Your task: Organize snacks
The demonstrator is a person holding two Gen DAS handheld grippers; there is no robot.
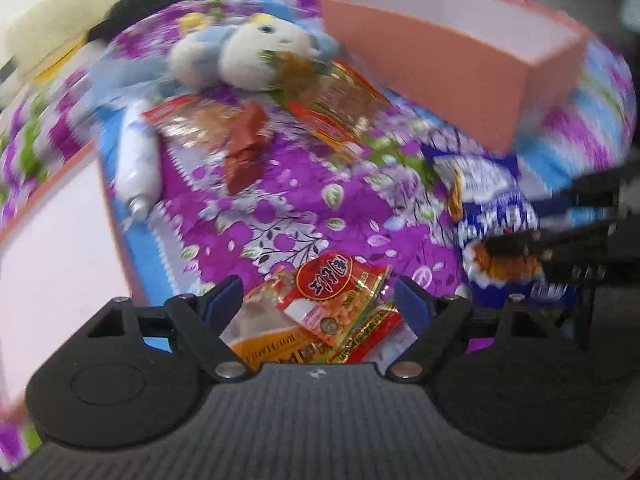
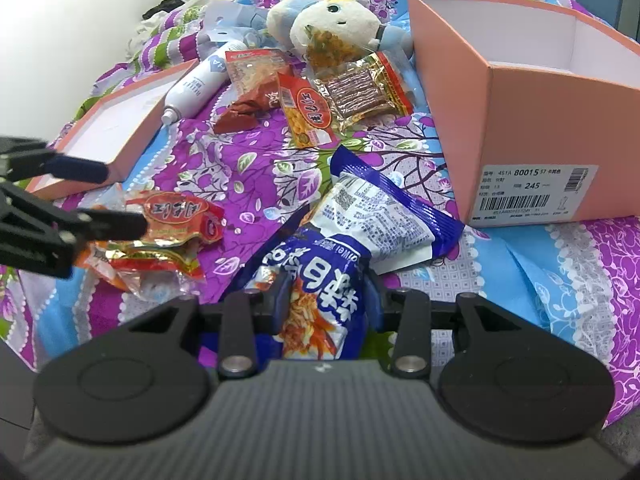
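Observation:
My right gripper [image 2: 326, 292] is shut on a blue snack bag [image 2: 360, 220] lying on the purple floral bedspread; the bag also shows in the left wrist view [image 1: 492, 216] with my right gripper [image 1: 520, 248] on it. My left gripper [image 1: 320, 296] is open, its fingers either side of a pile of small red and orange snack packets [image 1: 332, 304]. In the right wrist view the left gripper [image 2: 116, 196] hangs over that pile [image 2: 164, 232]. An open pink shoebox [image 2: 520, 92] stands at the right, also in the left wrist view [image 1: 448, 64].
More snack packets [image 2: 316, 108] lie in the middle of the bedspread [image 2: 240, 160] near a plush toy [image 2: 336, 20] and a white spray bottle [image 2: 200, 84]. The pink box lid [image 2: 116, 124] lies at the left, also in the left wrist view [image 1: 52, 248].

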